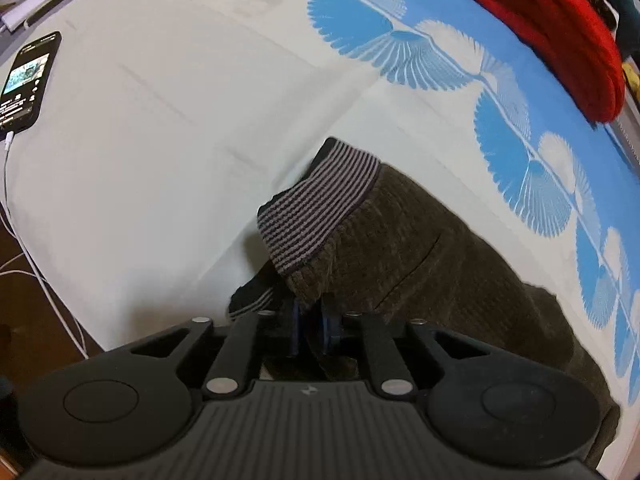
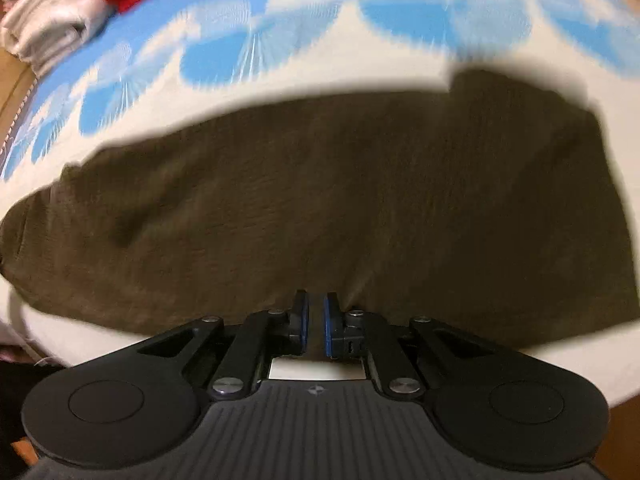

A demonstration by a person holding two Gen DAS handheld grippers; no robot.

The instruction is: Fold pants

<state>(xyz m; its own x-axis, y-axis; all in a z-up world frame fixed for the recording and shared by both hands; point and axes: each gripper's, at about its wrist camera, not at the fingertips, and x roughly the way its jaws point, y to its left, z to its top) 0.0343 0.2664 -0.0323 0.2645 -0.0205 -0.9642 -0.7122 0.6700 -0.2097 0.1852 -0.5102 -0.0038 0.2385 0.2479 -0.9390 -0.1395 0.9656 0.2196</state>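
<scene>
Pants (image 2: 320, 200) were laid lengthwise on the bed (image 1: 160, 160). Left claw (image 1: 314, 320) was clamped on fabric near the striped cuff (image 1: 320, 208), lifted, presumably for folding over. Right claw (image 2: 316, 320) was pinched on the near edge, likely anchoring.

Olive-brown pants (image 2: 320, 200) with grey-and-black striped cuff (image 1: 320, 200); cream sheet (image 1: 160, 160) with blue fan print.

A bed (image 1: 160, 160) with a pale sheet and blue fan-patterned cover (image 1: 440, 8) fills the frame; brown wooden floor (image 1: 32, 320) shows lower left.
</scene>
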